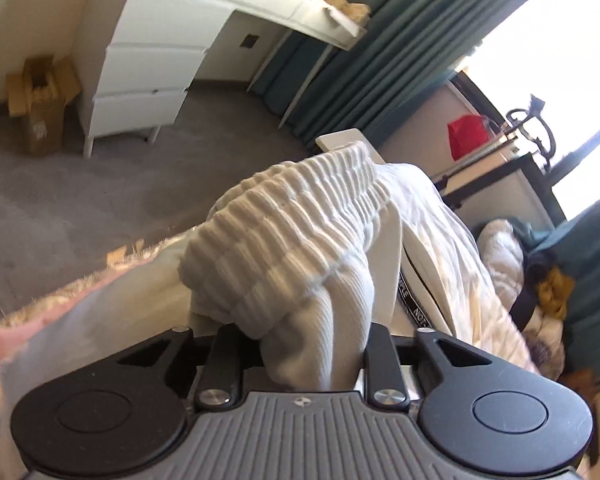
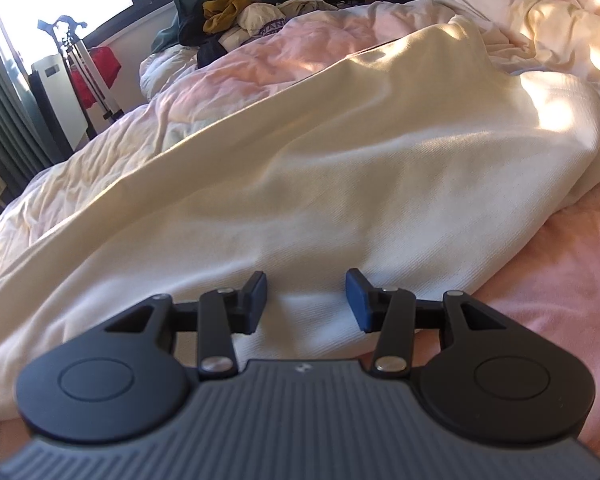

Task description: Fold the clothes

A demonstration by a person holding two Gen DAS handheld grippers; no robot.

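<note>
Gripping cream garment [image 1: 300,248] w/ left gripper [image 1: 300,344] — right gripper [image 2: 307,300] open.

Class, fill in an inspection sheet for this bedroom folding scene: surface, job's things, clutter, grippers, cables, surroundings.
Surface: bed with rumpled pink duvet.
Job's things: cream garment spread on the duvet; its ribbed hem is lifted.
Clutter: clothes pile at the far end of the bed.
Grippers: left gripper shut on the hem; right gripper open over the garment.
Cables: nothing seen.
Surroundings: white desk, cardboard box, teal curtains, bright window.
</note>
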